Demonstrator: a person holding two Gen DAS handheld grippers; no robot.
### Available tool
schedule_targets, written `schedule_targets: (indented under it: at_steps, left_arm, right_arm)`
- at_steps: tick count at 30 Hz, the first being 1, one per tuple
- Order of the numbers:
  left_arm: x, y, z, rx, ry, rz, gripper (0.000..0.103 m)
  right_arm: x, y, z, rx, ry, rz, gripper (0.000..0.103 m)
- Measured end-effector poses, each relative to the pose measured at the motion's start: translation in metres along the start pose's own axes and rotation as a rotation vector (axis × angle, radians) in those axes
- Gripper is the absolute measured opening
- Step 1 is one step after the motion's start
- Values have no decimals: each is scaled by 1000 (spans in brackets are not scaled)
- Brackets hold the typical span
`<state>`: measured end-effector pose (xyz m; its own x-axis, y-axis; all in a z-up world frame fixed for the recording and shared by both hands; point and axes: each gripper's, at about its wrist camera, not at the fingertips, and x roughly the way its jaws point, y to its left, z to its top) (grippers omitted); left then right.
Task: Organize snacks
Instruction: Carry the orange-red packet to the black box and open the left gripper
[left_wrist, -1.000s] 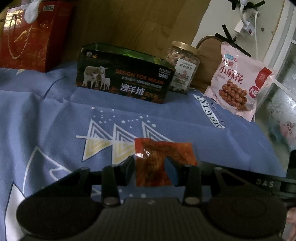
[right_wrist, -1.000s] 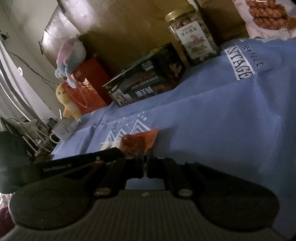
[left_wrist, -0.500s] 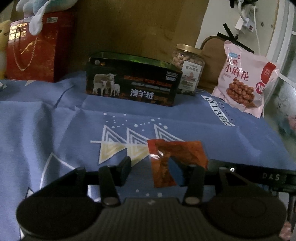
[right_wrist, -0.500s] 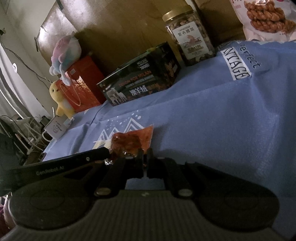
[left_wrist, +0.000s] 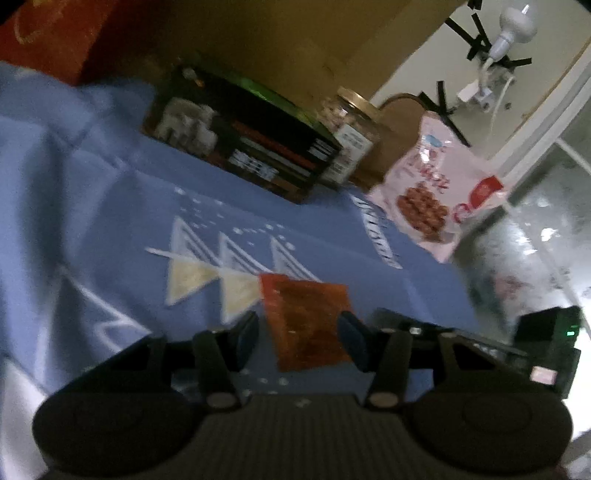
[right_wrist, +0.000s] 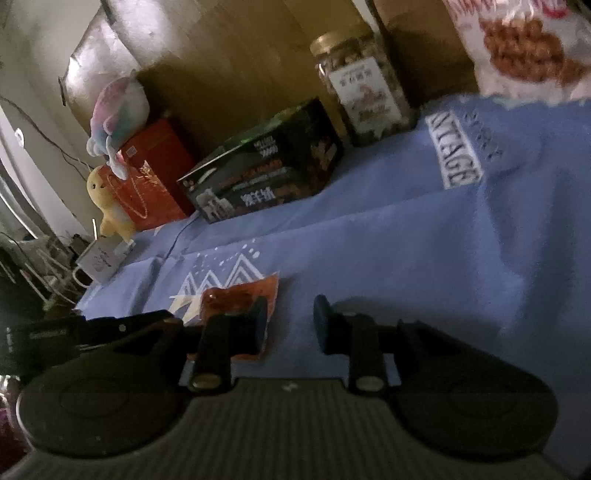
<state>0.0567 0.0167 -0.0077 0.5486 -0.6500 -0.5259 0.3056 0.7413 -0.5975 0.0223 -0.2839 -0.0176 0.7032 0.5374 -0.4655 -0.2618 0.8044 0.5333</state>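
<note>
Small red-orange snack packet (left_wrist: 304, 321) lies flat on the blue cloth, lower centre of the left wrist view. Glass jar of nuts with a gold lid (left_wrist: 349, 142) stands upright upper centre; pink snack bag (left_wrist: 432, 195) leans upright just to its right.

Matte black left gripper (left_wrist: 300, 334), ribbed grey body, blue-padded jaws, silver pivot screws, round side housings
</note>
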Motion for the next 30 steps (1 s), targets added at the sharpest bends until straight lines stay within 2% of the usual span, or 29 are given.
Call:
schedule_targets:
  at_steps: [3, 5, 6, 7, 8, 10, 13, 15, 17, 19, 22, 25, 28, 30]
  left_arm:
    - [9, -5, 0, 21, 11, -21, 40]
    - [11, -11, 1, 54, -2, 18, 15]
    - [9, -10, 3, 48, -4, -14, 5]
    - [9, -9, 7, 25, 16, -72, 3]
    - [9, -10, 11, 14, 18, -105, 3]
    - [6, -23, 19, 87, -13, -65, 3]
    - [3, -32, 31, 132, -19, -7, 4]
    - [-4, -30, 36, 137, -40, 25, 10]
    - [-14, -20, 39, 110, -62, 44, 32]
    - [-23, -9, 39, 71, -84, 50, 46]
    - [-27, 7, 34, 12, -68, 39, 47]
    - [-22, 15, 23, -33, -20, 17, 47]
    - [-14, 16, 12, -38, 18, 23, 47]
    - [-15, 17, 7, -39, 9, 16, 47]
  right_arm:
    - [9, 4, -2, 9, 38, 78, 32]
    - [13, 12, -2, -15, 37, 66, 31]
    - [15, 16, 0, -34, 41, 53, 23]
    - [16, 17, 2, -42, 53, 44, 5]
    - [19, 17, 5, -30, 80, 89, 5]
    - [23, 20, 11, -16, 90, 141, 5]
    - [24, 40, 23, -127, 45, 136, 5]
    - [23, 44, 30, -145, 29, 153, 5]
    - [23, 43, 33, -156, 22, 151, 5]
    - [24, 40, 33, -156, 33, 161, 5]
    - [26, 35, 29, -140, 53, 182, 8]
    - [28, 27, 26, -95, 77, 183, 9]
    - [30, 20, 24, -56, 92, 168, 11]
    - [32, 17, 23, -43, 103, 161, 13]
